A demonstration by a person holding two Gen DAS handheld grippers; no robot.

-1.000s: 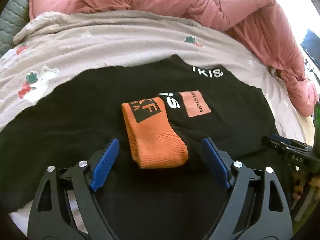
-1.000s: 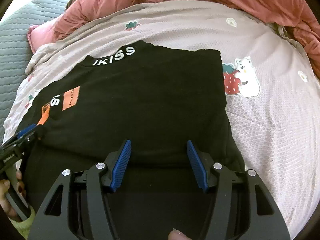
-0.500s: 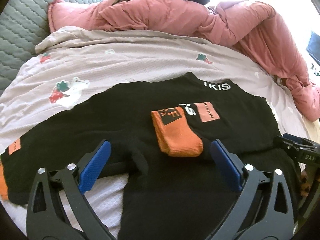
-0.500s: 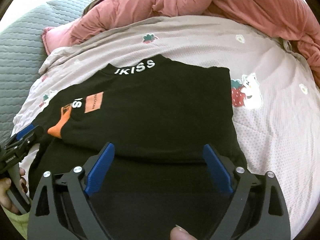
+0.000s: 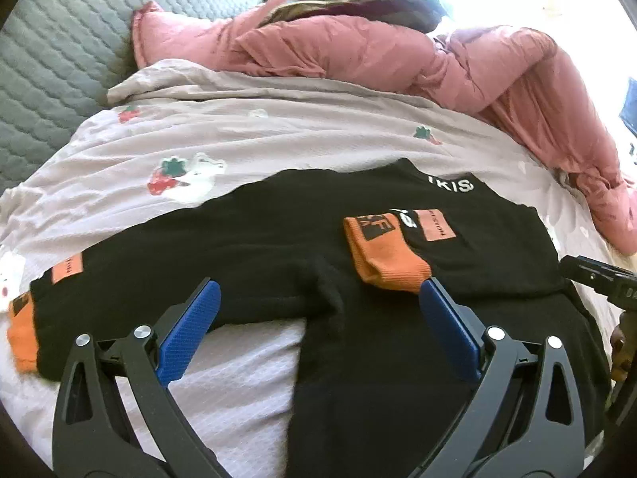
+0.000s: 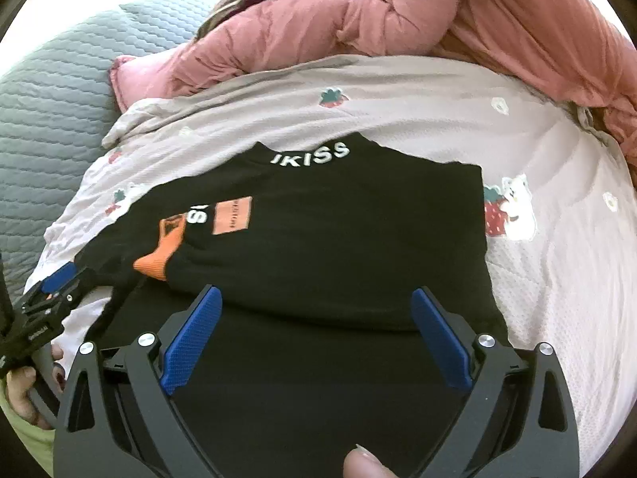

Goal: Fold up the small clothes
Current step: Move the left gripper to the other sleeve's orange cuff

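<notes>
Black sweater [image 6: 326,239] flat, collar pointing away (one sleeve crosswise); left gripper [image 5: 318,298] spread, right gripper [image 6: 314,306] opening, both empty.

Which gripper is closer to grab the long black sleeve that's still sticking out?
Probably the left gripper: the unfolded black sleeve with the orange cuff lies just past its blue pad. The right gripper hangs over the already folded side.

Matt black knit on top [image 6: 338,239], ribbed orange cuff [image 5: 388,261], flat printed patch [image 5: 438,225]. Pale waffle-textured cloth on sheet [image 5: 247,366]. Crinkled, faintly sheeny pink on duvet [image 5: 378,51]. Quilted grey on cover [image 5: 55,51]. Matt black plastic on left gripper [image 5: 318,322] and right gripper [image 6: 316,326]; knurled blue pads [image 6: 191,338]; shiny metal screws [image 5: 141,332].
</notes>
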